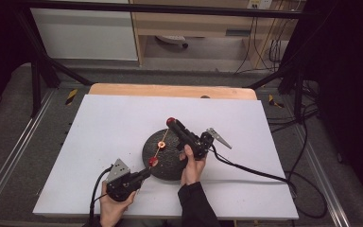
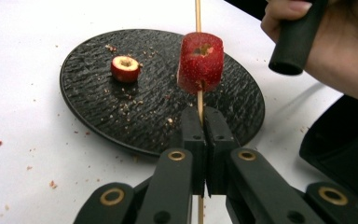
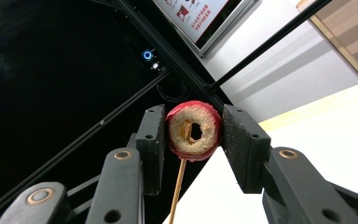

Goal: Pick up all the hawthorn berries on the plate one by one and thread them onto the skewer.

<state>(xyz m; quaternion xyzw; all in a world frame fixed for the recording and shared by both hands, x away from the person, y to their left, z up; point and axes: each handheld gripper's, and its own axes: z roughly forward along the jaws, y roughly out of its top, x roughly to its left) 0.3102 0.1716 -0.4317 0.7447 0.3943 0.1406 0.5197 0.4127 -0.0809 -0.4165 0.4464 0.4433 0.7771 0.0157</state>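
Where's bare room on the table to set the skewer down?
Free: the white table left of the black plate, and its far strip beyond the right gripper. Crowded: the plate, both grippers, the skewer, and the cable running right.

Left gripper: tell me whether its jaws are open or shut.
Shut. In the left gripper view the left gripper has its two black jaws pressed together on the wooden skewer, just below a red fruit piece threaded on it.
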